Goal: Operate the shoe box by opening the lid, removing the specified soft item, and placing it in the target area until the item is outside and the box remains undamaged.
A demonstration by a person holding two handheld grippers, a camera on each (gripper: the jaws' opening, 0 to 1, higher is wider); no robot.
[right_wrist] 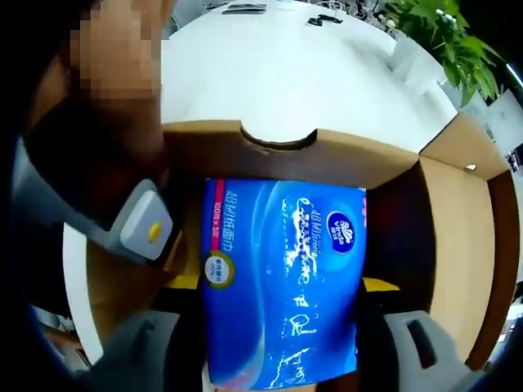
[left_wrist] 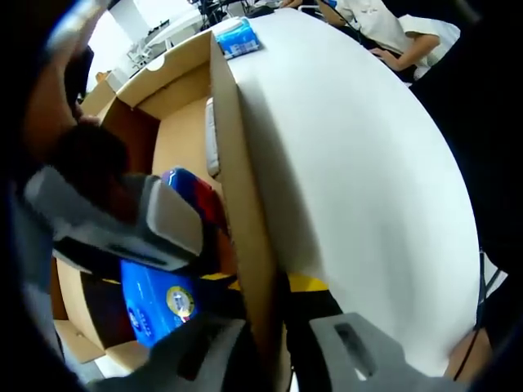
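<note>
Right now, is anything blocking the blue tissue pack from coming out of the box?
Nothing visible lies over the blue tissue pack; the cardboard box is open above it. The right gripper has a jaw on each side of the pack. Only the box wall stands between it and the white table.

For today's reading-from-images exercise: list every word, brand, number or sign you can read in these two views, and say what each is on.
"Vinda": white oval logo on the blue tissue pack, right gripper view.
"100" with more beside it: pink strip along that pack's edge; the rest is too small to read.
Large white Chinese characters on the pack: too blurred to read.
Round seal on the pack, left gripper view: unreadable.
Second blue pack on the table: print unreadable.
</note>
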